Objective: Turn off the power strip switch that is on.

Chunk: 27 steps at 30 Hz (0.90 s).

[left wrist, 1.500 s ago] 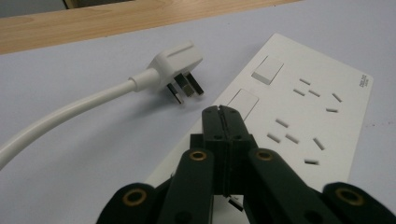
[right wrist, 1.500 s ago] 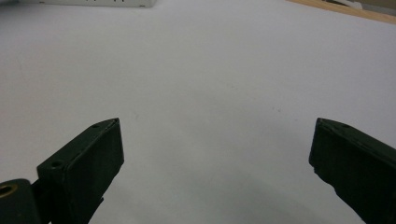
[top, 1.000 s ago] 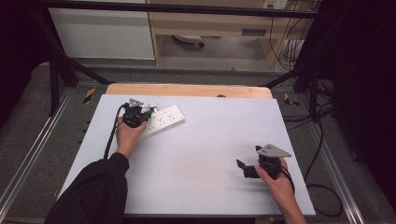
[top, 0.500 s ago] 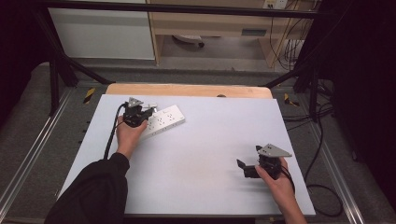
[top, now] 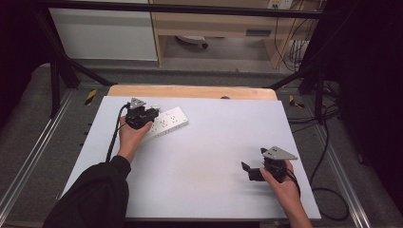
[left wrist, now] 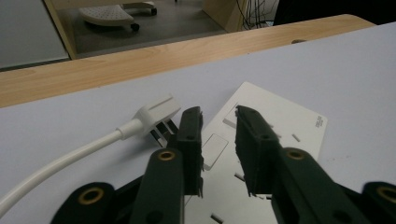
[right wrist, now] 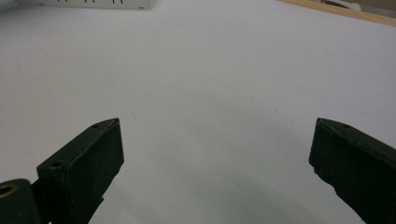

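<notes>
High view first: we see the left gripper [top: 151,113] over the near end of the white power strip [top: 167,122], which lies at the far left of the white table [top: 209,142], while the right gripper [top: 252,171] rests low near the right edge, well apart from the strip. Left gripper view: our jaws stand narrowly parted above the strip [left wrist: 280,126], pinching nothing, with a white plug [left wrist: 156,112] and its cable [left wrist: 60,163] just beside the left jaw. Right gripper view: we find the jaws spread wide over bare table, the strip [right wrist: 88,3] at the top edge
</notes>
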### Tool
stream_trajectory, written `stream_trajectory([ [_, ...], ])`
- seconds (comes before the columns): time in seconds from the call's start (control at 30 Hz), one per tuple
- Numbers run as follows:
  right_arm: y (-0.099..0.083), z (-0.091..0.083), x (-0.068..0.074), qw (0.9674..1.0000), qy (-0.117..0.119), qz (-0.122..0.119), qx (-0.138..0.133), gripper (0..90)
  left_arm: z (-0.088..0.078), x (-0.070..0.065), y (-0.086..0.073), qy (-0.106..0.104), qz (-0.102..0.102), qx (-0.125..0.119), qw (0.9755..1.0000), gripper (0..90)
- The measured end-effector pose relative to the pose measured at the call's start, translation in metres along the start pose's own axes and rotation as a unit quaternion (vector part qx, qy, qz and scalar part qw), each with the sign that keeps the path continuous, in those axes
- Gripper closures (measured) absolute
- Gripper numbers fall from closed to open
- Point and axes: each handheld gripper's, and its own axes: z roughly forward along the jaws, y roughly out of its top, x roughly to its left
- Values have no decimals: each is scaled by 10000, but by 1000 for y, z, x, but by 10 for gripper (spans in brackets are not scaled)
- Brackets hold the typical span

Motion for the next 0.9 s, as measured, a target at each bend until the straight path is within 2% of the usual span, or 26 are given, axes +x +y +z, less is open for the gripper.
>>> stream_trajectory([
  [0.07, 0, 0, 0, 10000, -6, 5, -6, 35, -1, -2, 1, 6, -32, -20, 10000, 577],
  [0.2, 0, 0, 0, 10000, 9, -19, 5, 35, -1, -4, 2, -19, -12, -97, 10000, 461],
  [0.27, 0, 1, 1, 10000, 8, -34, 7, 35, -1, -5, 3, -89, -74, -112, 9999, 417],
  [0.47, 0, 0, 0, 10000, 4, -25, 9, 34, 1, -7, 5, -68, -125, -127, 9998, 216],
  [0.6, 0, 0, 1, 10000, 10, -39, 10, 34, 0, -10, 6, -137, -168, -165, 9996, 99],
  [0.7, 0, 0, 0, 10000, 7, -34, 7, 34, -1, -12, 8, -261, -169, -253, 9992, 67],
  [0.9, 0, 0, 0, 10000, 4, -39, 7, 32, -4, -20, 13, -300, -116, -347, 9989, 67],
])
